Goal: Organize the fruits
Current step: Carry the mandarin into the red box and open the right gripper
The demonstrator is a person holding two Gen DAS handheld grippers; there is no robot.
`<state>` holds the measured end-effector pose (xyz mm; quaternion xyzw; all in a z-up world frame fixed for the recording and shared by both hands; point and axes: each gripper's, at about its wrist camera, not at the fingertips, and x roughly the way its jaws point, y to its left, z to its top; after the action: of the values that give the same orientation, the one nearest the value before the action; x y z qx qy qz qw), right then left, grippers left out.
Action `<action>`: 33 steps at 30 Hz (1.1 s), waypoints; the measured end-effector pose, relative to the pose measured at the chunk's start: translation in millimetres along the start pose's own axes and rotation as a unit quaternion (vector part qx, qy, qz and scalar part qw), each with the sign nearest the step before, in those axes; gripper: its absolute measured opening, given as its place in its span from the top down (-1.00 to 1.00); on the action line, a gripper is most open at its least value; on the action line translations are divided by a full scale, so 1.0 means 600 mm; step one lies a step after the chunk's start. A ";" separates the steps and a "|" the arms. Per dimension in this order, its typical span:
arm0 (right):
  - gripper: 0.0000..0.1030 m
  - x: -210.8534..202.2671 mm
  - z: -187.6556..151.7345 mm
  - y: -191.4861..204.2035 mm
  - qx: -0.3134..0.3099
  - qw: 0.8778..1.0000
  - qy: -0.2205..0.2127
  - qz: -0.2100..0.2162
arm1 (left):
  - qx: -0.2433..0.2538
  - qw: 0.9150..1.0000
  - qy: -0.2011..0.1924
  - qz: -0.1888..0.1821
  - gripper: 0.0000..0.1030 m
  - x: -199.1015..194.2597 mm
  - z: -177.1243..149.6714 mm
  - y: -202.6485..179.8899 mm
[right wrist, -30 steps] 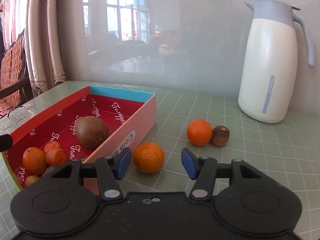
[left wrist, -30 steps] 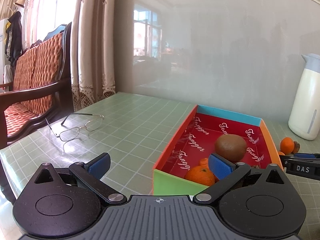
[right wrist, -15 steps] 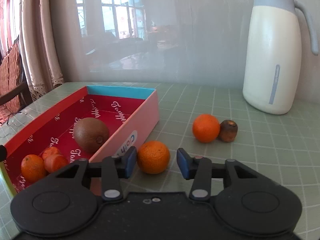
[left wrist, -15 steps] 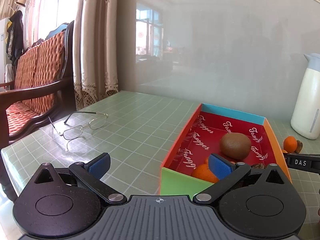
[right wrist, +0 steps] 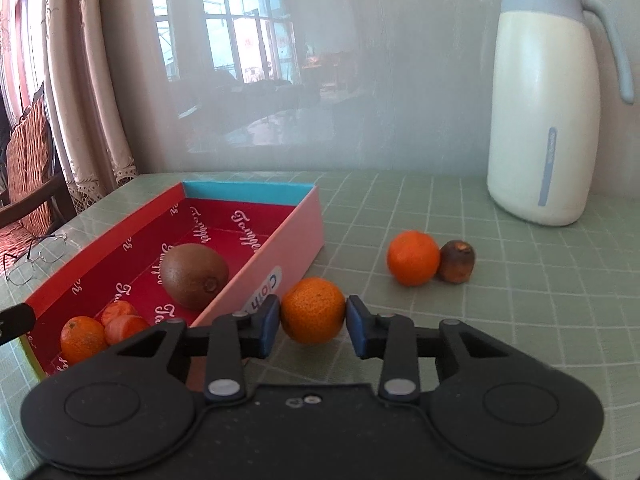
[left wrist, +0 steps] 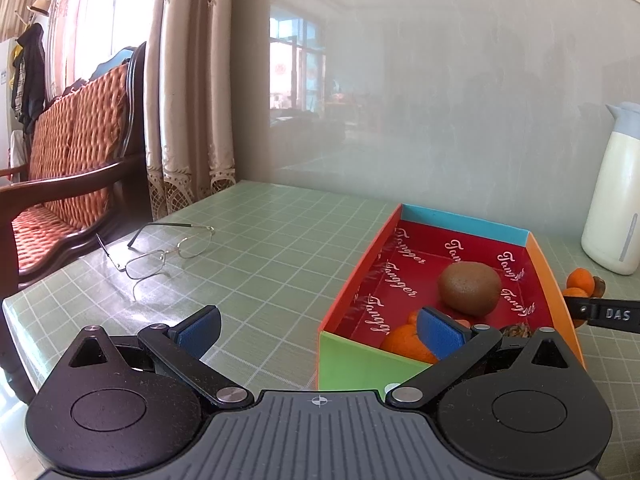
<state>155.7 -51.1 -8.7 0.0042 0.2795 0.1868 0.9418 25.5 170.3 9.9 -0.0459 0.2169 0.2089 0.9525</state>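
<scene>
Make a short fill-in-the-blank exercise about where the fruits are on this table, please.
1. The kiwi lies inside the ____.
2. The right tongs are closing on an ____.
3. The dark brown fruit touches another orange near the white ____.

Missing words: box; orange; jug

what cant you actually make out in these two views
- Left wrist view: fruit at the box's near end, hidden behind the left claw pad.
- Left wrist view: the flask, cut off by the right edge.
- Right wrist view: box label, partly covered by the closing right claw holding the orange.
</scene>
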 end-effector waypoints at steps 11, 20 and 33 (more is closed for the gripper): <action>0.32 -0.059 0.021 -0.018 -0.002 0.999 -0.038 -0.012 | -0.002 1.000 -0.004 0.002 -1.00 -0.004 0.001 0.004; 0.32 -0.067 0.027 0.035 -0.029 0.998 -0.061 0.016 | -0.004 1.000 -0.003 0.008 -1.00 -0.004 -0.001 0.013; 0.33 -0.046 0.012 0.126 -0.082 0.993 -0.057 0.059 | -0.006 1.000 -0.003 0.011 -1.00 -0.002 0.000 0.026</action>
<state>111.5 10.3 20.3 -0.0459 0.2081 0.2640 0.9407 17.8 183.9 10.3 -0.0485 0.2136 0.2207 0.9504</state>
